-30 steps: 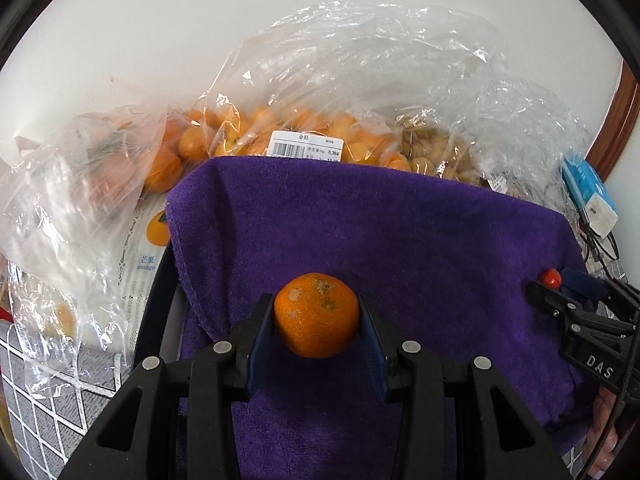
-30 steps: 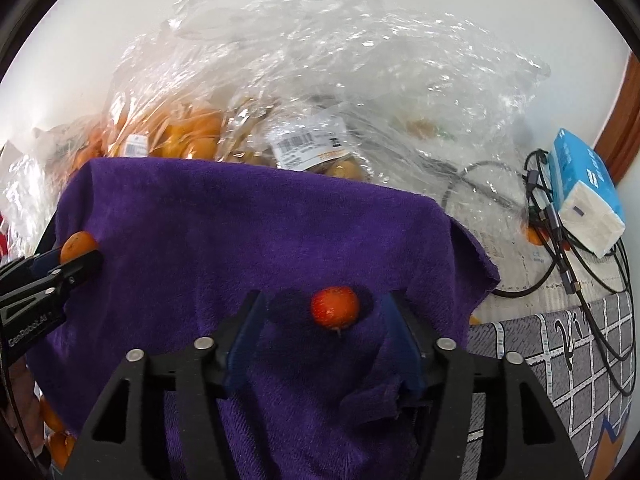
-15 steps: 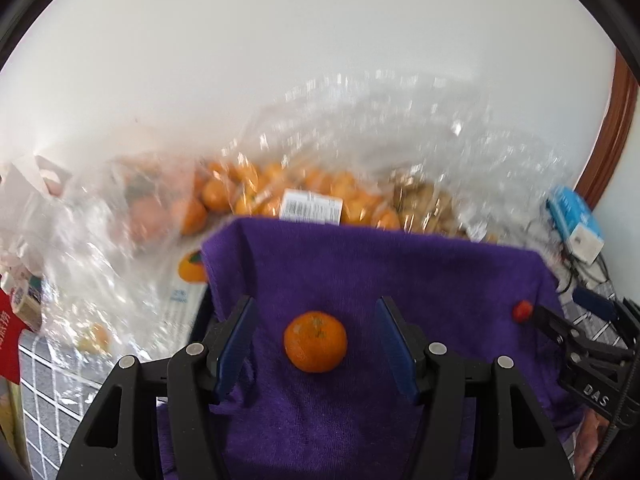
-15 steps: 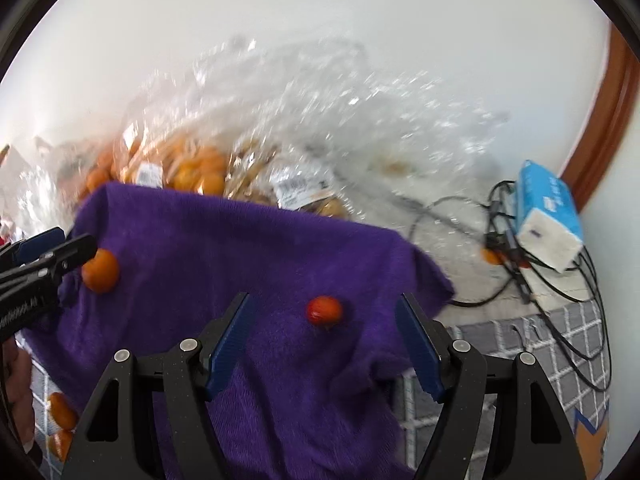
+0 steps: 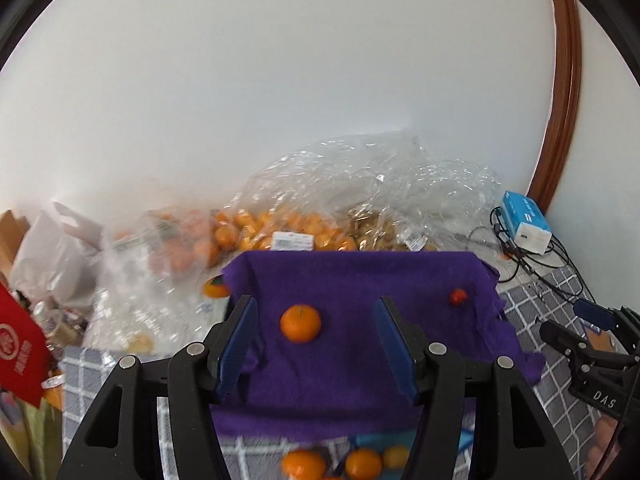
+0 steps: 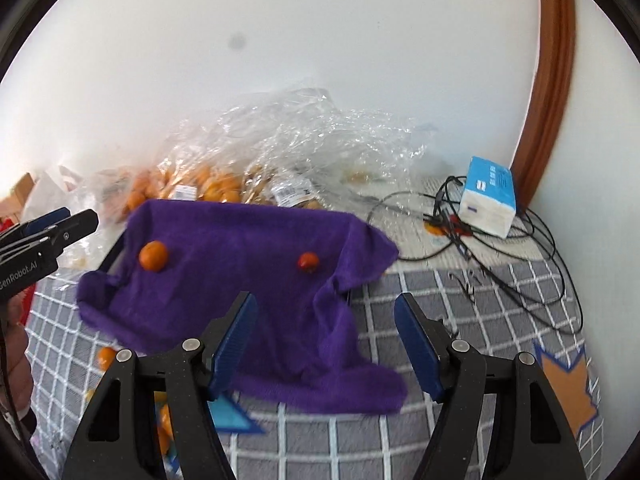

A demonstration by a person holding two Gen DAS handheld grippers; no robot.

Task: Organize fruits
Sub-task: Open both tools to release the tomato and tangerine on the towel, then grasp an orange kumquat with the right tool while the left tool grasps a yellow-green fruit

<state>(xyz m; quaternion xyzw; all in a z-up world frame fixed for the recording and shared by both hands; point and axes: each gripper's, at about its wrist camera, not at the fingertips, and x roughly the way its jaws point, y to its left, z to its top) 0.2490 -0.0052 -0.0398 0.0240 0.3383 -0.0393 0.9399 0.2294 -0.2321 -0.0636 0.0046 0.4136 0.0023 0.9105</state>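
Your left wrist view alone shows three more orange fruits (image 5: 362,462) at the bottom edge, below the towel's near hem, plus a red bag (image 5: 20,354) at far left. Your right wrist view alone shows the towel's front corner spilling down onto the grey checked cloth (image 6: 500,312) and a loose tangle of black cables (image 6: 520,248) spread beside the blue-and-white box (image 6: 488,196).

The purple towel (image 5: 360,360) is draped over a dark tray with its long axis running left to right. On it lie two fruits, well apart: one mandarin (image 5: 300,323) toward the left with its stem end facing up, and one small red fruit (image 5: 458,296) toward the right. Both are round, so neither has a long axis to speak of.

Your left hand-held gripper (image 5: 316,344) has its jaws spread apart, and the mandarin sits on the towel beyond them, touched by neither pad. Your right hand-held gripper (image 6: 326,344) also stands open with nothing between its blue pads; the red fruit lies farther back on the towel.

Behind the towel, clear plastic bags (image 6: 280,152) of orange fruit are heaped against the white wall; the heap is too crumpled to count.
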